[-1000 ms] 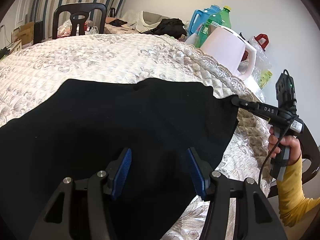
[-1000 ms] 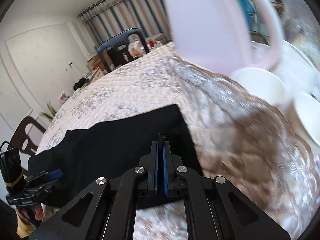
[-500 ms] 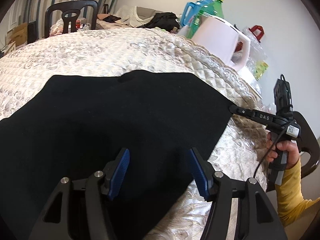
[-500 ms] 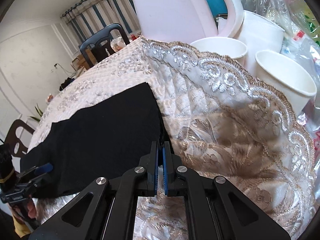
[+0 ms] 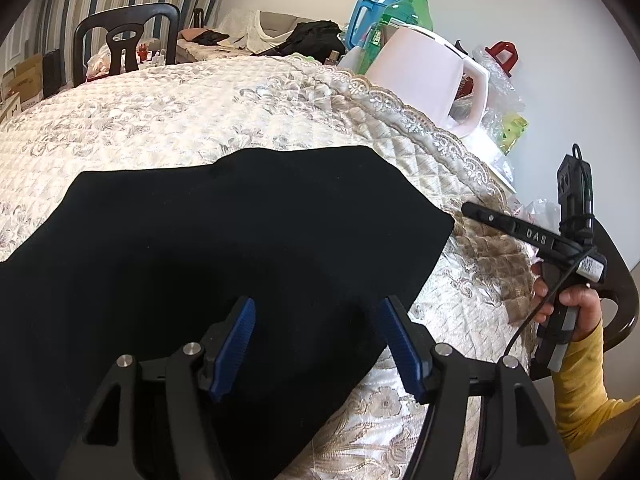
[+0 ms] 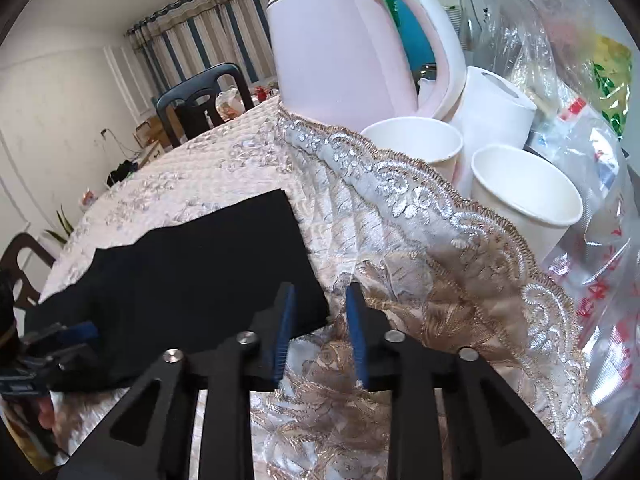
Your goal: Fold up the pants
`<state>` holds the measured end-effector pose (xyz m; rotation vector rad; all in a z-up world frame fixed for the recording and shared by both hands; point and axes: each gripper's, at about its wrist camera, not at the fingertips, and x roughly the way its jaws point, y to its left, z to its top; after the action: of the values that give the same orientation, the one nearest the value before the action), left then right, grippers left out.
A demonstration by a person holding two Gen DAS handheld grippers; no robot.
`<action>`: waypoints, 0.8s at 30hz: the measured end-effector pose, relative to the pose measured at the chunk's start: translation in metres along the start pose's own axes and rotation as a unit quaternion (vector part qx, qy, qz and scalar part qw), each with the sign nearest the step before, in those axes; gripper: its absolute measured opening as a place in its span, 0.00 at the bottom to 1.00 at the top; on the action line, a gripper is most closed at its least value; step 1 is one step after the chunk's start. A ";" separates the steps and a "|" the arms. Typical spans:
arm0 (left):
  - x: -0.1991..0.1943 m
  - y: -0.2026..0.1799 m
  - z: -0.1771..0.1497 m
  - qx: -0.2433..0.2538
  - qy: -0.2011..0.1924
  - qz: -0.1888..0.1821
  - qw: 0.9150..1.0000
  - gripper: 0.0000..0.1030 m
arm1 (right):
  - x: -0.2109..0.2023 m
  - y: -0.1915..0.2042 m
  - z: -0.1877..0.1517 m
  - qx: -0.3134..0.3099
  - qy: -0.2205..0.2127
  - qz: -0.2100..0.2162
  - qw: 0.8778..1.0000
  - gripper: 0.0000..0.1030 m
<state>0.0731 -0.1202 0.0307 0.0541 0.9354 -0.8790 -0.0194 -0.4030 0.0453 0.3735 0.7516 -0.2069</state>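
Left gripper (image 5: 316,312) nearest the left wrist camera, blue pads (image 5: 234,344) well apart and opening, poised over the near edge of the pants (image 5: 224,240); dark cloth shows in the gap, pads not pressing it. Right gripper (image 6: 318,300) nearest the right wrist camera, jaws at a narrow gap and opening, nothing pinched; the left pad overlaps the pants' corner (image 6: 316,312), the right pad is over bare tablecloth (image 6: 224,168). In the left view the right gripper's tip sits just off that same corner, apart from it, held by a hand (image 5: 576,300) in a yellow sleeve (image 5: 588,396).

Pants: plain black, matte, lying flat on the quilted cream floral tablecloth, spread wide across the near part of the table. Smooth, no big wrinkles. Far edge runs roughly straight with one small dip near the middle; right side ends in a clean angled edge and a sharp corner near the tablecloth's lace border (image 6: 420,196). Layers or folds cannot be told, all one dark mass.

Beyond the border: two white paper cups (image 6: 416,140), a paper roll (image 6: 496,108), a pale pink kettle (image 5: 428,84), clear plastic bags (image 6: 592,200), a green bottle (image 5: 412,12), a blue jug (image 5: 372,16). Farthest: dark chair (image 5: 124,36), striped curtains (image 6: 224,40).
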 end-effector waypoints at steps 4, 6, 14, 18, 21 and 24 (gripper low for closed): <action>0.002 0.002 0.003 -0.001 0.004 0.008 1.000 0.66 | 0.005 -0.003 -0.007 0.019 0.022 0.036 0.999 0.34; 0.004 0.004 0.005 -0.004 0.005 0.008 1.000 0.66 | 0.013 -0.006 -0.014 0.038 0.042 0.049 0.997 0.36; 0.009 0.008 0.010 -0.023 0.014 -0.005 1.000 0.67 | 0.024 0.008 -0.008 0.041 0.037 0.063 0.997 0.53; 0.012 0.009 0.011 -0.030 0.017 -0.012 0.999 0.67 | 0.030 0.014 -0.004 0.035 0.032 0.064 0.997 0.54; 0.014 0.008 0.013 -0.032 0.019 -0.016 0.999 0.67 | 0.031 0.009 -0.003 0.063 0.033 0.092 0.993 0.54; 0.016 0.008 0.015 -0.034 0.021 -0.020 0.999 0.67 | 0.031 0.009 -0.008 0.082 0.051 0.143 0.985 0.54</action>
<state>0.0931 -0.1310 0.0255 -0.0041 1.0082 -0.8854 -0.0001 -0.3931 0.0206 0.6467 0.7749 0.0224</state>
